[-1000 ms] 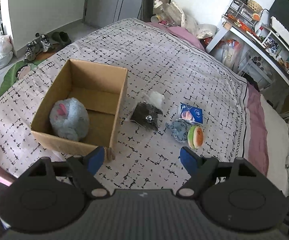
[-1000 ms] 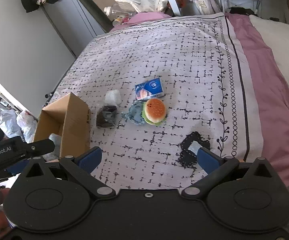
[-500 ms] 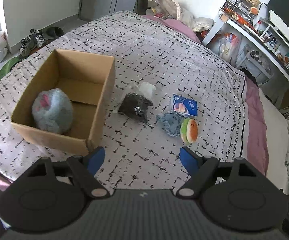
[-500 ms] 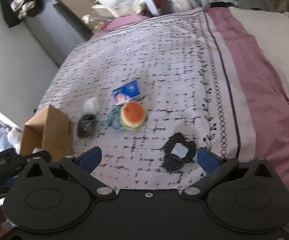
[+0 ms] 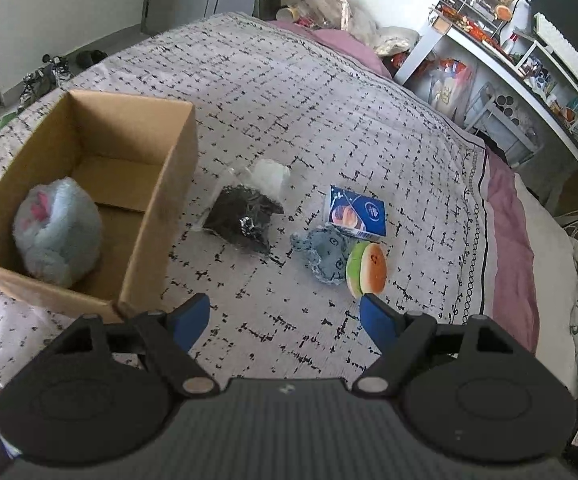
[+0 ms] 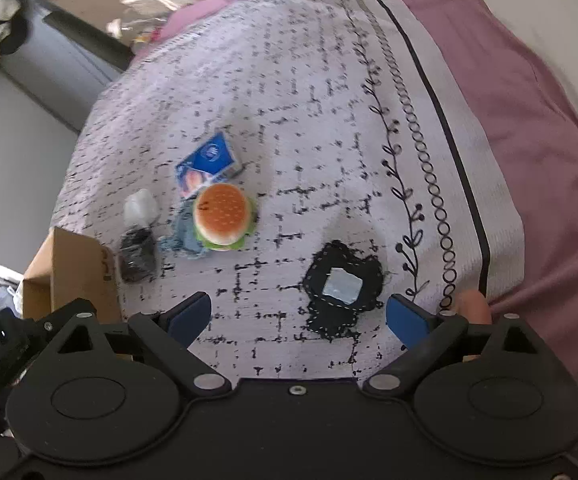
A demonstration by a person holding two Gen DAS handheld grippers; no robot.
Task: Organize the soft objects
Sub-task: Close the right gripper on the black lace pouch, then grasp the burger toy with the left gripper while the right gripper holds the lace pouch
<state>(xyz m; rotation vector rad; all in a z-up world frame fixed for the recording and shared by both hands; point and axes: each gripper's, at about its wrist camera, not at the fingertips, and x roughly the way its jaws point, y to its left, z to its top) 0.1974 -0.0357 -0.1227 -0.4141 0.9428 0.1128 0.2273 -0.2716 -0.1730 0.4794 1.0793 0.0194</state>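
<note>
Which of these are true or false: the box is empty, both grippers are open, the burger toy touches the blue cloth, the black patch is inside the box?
The cardboard box is empty: false, a fluffy blue plush lies inside it.
The left gripper and right gripper are both open, holding nothing: true.
The burger toy touches the blue cloth: true.
The black patch is inside the box: false, it lies on the bedspread, near the right gripper.

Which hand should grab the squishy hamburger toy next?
Probably the left: the round orange-and-green hamburger toy sits just beyond the open left gripper. The open right gripper sits nearer the black patch.
</note>
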